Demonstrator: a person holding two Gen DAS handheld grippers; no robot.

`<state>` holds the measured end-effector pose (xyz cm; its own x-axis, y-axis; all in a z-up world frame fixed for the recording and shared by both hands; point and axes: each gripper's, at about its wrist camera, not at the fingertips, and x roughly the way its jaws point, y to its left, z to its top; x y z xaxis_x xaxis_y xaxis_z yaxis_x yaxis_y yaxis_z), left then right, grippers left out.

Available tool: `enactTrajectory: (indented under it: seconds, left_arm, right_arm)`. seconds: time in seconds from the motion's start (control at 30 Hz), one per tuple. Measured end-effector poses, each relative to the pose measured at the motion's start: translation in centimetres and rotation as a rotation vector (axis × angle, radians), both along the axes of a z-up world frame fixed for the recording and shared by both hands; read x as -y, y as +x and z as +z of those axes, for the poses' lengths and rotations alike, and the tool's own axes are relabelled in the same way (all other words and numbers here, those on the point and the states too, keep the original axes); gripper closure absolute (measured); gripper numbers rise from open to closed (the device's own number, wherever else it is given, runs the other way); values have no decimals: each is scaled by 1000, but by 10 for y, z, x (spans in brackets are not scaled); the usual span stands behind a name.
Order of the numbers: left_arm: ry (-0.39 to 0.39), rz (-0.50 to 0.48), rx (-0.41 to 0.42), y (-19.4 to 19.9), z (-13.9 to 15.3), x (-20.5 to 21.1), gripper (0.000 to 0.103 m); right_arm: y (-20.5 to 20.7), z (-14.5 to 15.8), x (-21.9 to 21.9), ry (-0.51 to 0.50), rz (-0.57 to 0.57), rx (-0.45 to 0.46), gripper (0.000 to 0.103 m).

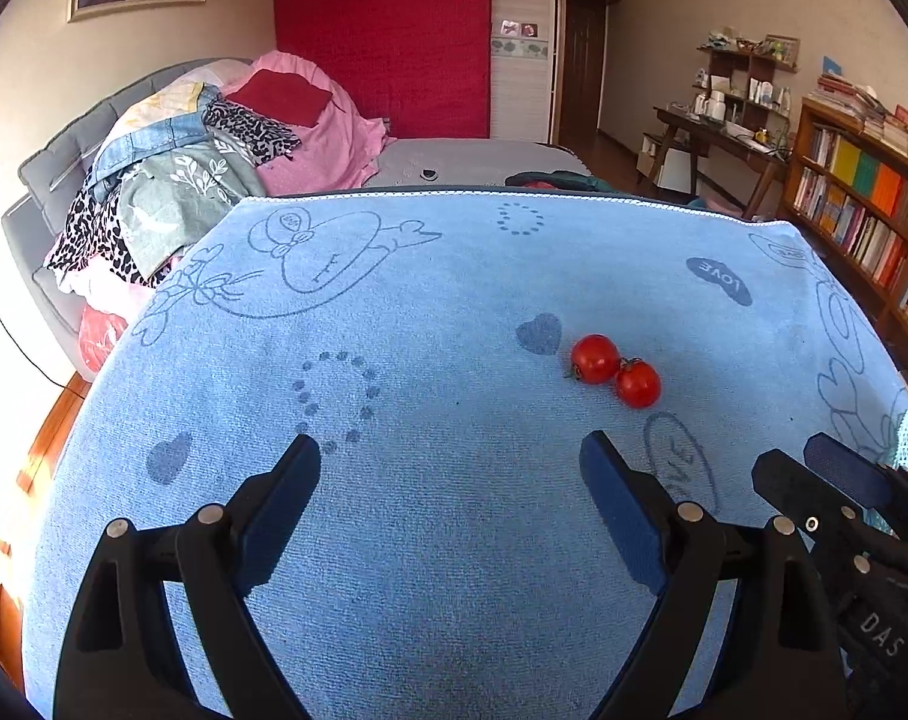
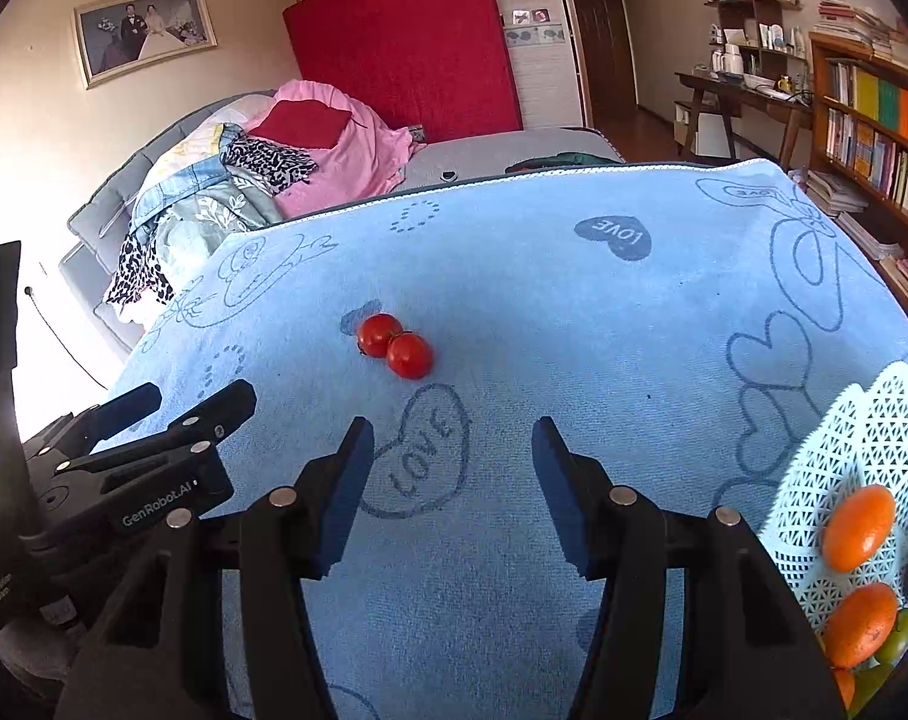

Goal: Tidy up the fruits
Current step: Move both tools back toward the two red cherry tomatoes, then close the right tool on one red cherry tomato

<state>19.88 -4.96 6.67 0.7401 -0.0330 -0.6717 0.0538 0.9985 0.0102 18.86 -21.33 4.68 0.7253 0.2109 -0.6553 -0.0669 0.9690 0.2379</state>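
Both tongs, left tongs (image 1: 450, 474) and right tongs (image 2: 452, 456), hover spread wide and empty over the blue towel (image 2: 574, 300) on the worktop. Two touching tomatoes (image 2: 395, 345) lie just beyond, probably bound for the white basket (image 2: 862, 420) at right, which already holds fruit.

Bright daylight blows out left of the bed (image 1: 171, 138), pics sharp w/ heavy fisheye bend, dark corners.

Blue towel (image 1: 429, 540), clothes pile (image 1: 201, 180), red mattress (image 1: 387, 42), bookshelf (image 1: 862, 204).
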Motion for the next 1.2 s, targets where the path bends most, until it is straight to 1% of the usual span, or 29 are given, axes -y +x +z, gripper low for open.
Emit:
enactTrajectory:
  seconds: [0.1,0.17,0.43,0.53,0.57,0.6,0.63,0.93,0.97,1.0,1.03,1.1,1.2]
  left_arm:
    - [-16,7,-5,2,-1,-4,15]
    - [-17,15,-6,3,-2,-6,15]
    - [-25,40,-12,6,-5,-14,15]
    - [-35,41,-21,8,-7,-15,15]
    - [-36,42,-21,8,-7,-16,15]
    - [-35,43,-22,8,-8,-16,15]
    - [-35,44,-23,8,-8,-17,15]
    - [-49,71,-37,12,-12,-26,15]
    - [-48,71,-38,12,-12,-26,15]
    - [-48,72,-38,12,-13,-26,15]
    - [-48,71,-39,13,-13,-27,15]
    - [-46,72,-42,13,-14,-27,15]
    - [-45,72,-45,14,-16,-27,15]
  right_arm:
    - [16,-10,-2,7,1,-28,46]
    - [26,-14,-6,-6,2,-37,46]
    - [53,-21,-18,-27,30,-39,47]
    - [60,-25,-22,-32,32,-45,48]
    - [62,-26,-24,-36,33,-47,49]
    - [65,-28,-25,-42,35,-51,53]
    - [67,-29,-26,-42,36,-56,53]
    - [82,-30,-39,-66,61,-45,53]
    - [85,-30,-41,-69,66,-45,56]
    - [86,-31,-43,-73,73,-48,62]
    - [89,-32,-45,-75,80,-53,64]
    - [91,-33,-47,-76,89,-61,72]
    - [92,-34,-47,-71,90,-64,75]
